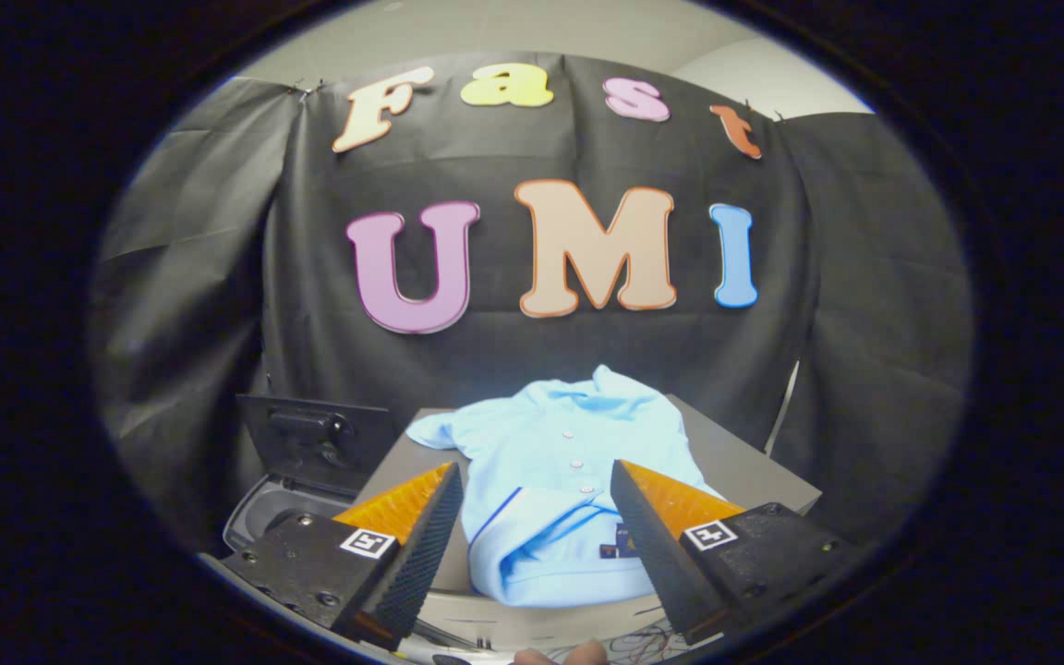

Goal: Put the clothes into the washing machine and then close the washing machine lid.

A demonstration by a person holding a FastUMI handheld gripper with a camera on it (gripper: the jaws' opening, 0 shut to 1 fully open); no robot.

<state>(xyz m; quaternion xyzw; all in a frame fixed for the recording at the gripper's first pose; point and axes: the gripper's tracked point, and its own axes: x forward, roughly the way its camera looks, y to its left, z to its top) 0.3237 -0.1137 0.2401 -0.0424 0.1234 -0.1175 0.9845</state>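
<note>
Grey table (754, 466) bears a blue shirt (560, 489) ahead of the tool (537, 476), fingers spread apart

Beyond the fingers we see a black cloth wall (532, 351) hanging in creased folds behind a grey desk (744, 471). Above the cloth we see a pale plain wall (513, 28), evenly lit.

The two-finger handheld gripper (537, 480) has wedge-shaped fingers (421, 536) with ribbed inner pads, black screw-studded mounting blocks (310, 563), and a small square black-and-white marker (368, 542) on each.
</note>
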